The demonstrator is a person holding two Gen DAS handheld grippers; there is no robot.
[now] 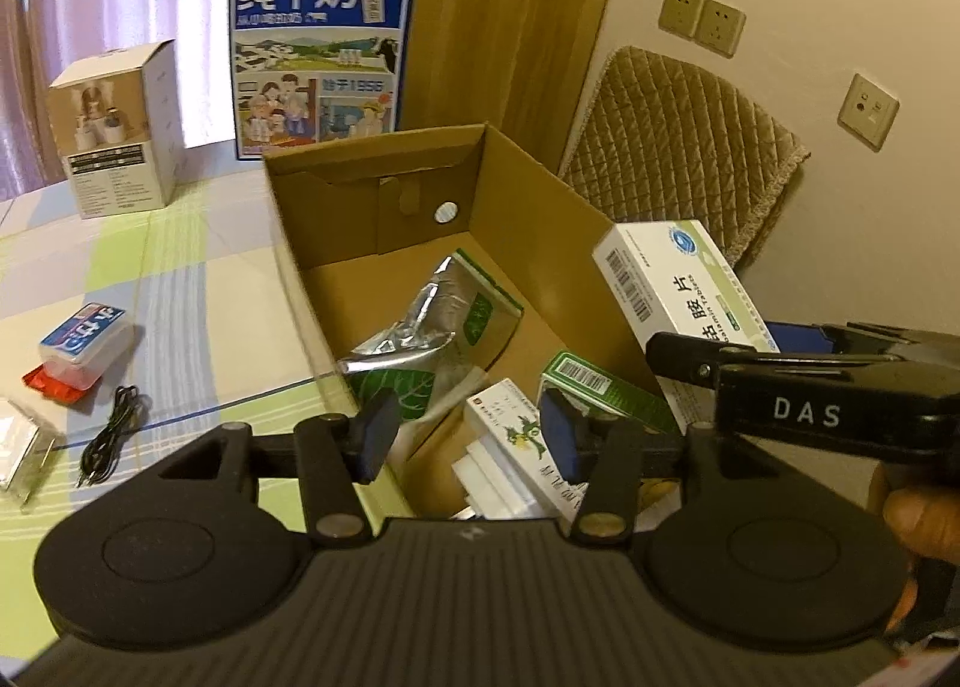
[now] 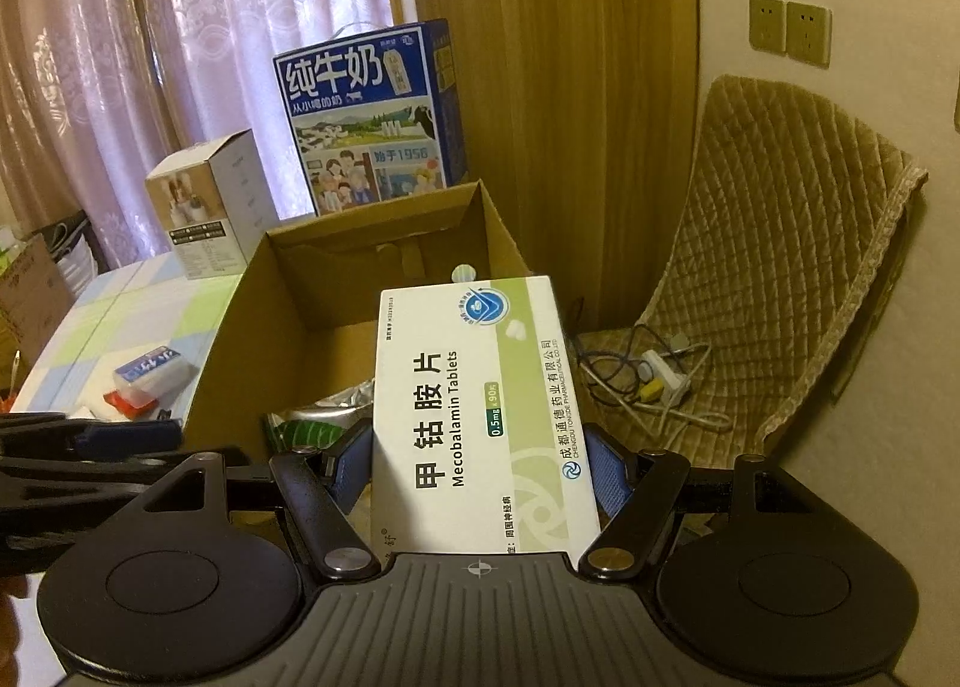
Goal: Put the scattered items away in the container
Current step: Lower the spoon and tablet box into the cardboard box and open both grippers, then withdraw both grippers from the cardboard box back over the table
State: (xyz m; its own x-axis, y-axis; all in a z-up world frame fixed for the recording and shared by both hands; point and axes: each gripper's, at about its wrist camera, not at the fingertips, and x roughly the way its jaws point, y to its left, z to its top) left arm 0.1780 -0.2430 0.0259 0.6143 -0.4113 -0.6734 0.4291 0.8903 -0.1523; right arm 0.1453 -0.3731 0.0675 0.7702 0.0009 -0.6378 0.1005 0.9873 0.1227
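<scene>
Tidying is looking well underway but not finished. The right gripper (image 2: 480, 471) is pinching a white-and-green Mecobalamin tablet box (image 2: 474, 405) by its long sides and is holding it above the open cardboard box (image 1: 528, 171), over the right-hand wall, not yet let go.

Inside the cardboard box several things are already lying: a silver foil pouch (image 1: 420, 315) with green print, a green carton (image 1: 606, 387) showing a barcode, and a white medicine box (image 1: 516, 441) with a plant drawing, all heaped toward the near end. The far end of the floor is showing bare cardboard, so room is not a worry.

The left gripper (image 1: 468, 435) is hanging over the near edge of the cardboard box with its fingers spread and nothing between them.

Out on the checked worktop (image 1: 198, 279), to the left, a small blue-labelled pack (image 1: 84, 336) is sitting on something red, with a coiled black cable (image 1: 114, 435) near it and a clear packet (image 1: 24, 447) at the edge. Those seem to be what is left.
</scene>
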